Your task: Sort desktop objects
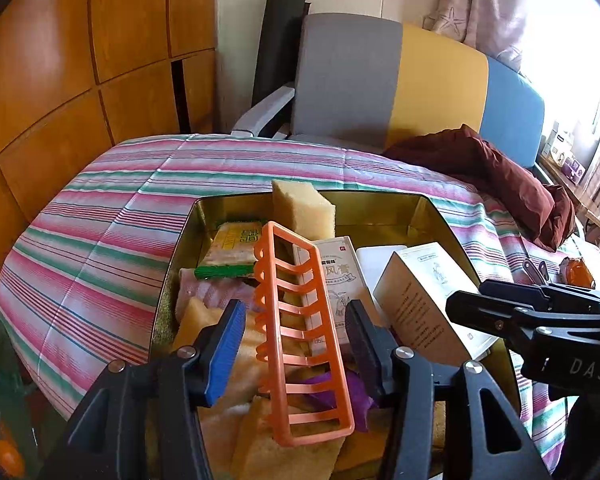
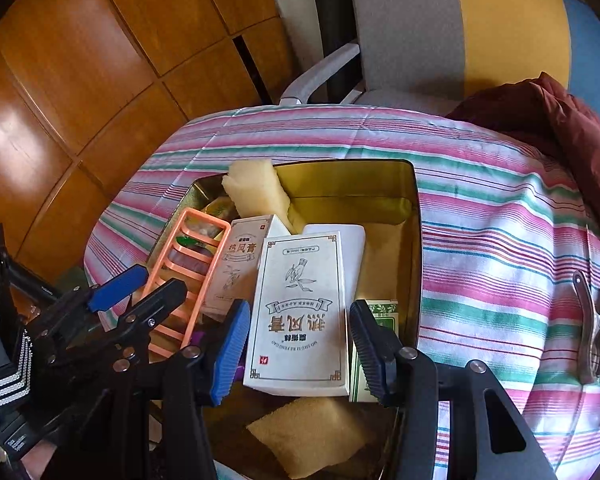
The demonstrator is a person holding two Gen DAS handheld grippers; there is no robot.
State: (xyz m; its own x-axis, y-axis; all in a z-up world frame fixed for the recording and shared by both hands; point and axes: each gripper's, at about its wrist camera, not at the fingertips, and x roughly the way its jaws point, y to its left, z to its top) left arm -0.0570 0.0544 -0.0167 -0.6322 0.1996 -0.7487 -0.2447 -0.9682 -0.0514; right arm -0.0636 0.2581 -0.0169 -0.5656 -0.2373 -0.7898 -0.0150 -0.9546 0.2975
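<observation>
Gold-lined and already crowded, the tin box [image 2: 414, 216] sat on the striped cloth [image 1: 100, 200] of the counter, and most of your sorting looked done inside it. The orange plastic rack [image 1: 304, 332] leaned on edge over the sponges [image 1: 304, 208] and a folded pinkish cloth [image 1: 216, 292] at the box's left side. Your left gripper [image 1: 296, 336] had its jaws spread around that rack; the pads stood clear of both its sides, so you were not pinching it. The rack seemed just placed or about to be lifted, and which of the two I could not tell.

To its right a small carton [image 2: 240, 264] stood beside the white medicine box [image 2: 300, 312], which lay tilted across the box's middle. Your right gripper [image 2: 300, 348] bracketed the near end of that white box with jaws apart; gaps showed on both sides, so it was not clamped either. A green-printed packet [image 2: 376, 320] lay partly hidden behind the right pad.

Outside the tin, metal clips [image 2: 592, 320] lay on the cloth well to the right, and an amber item [image 1: 576, 274] lay near them. Those, as I judged it, were what you had left to put away. A dark red garment [image 1: 500, 176] was heaped at the counter's far corner, before the chair [image 1: 348, 80].
</observation>
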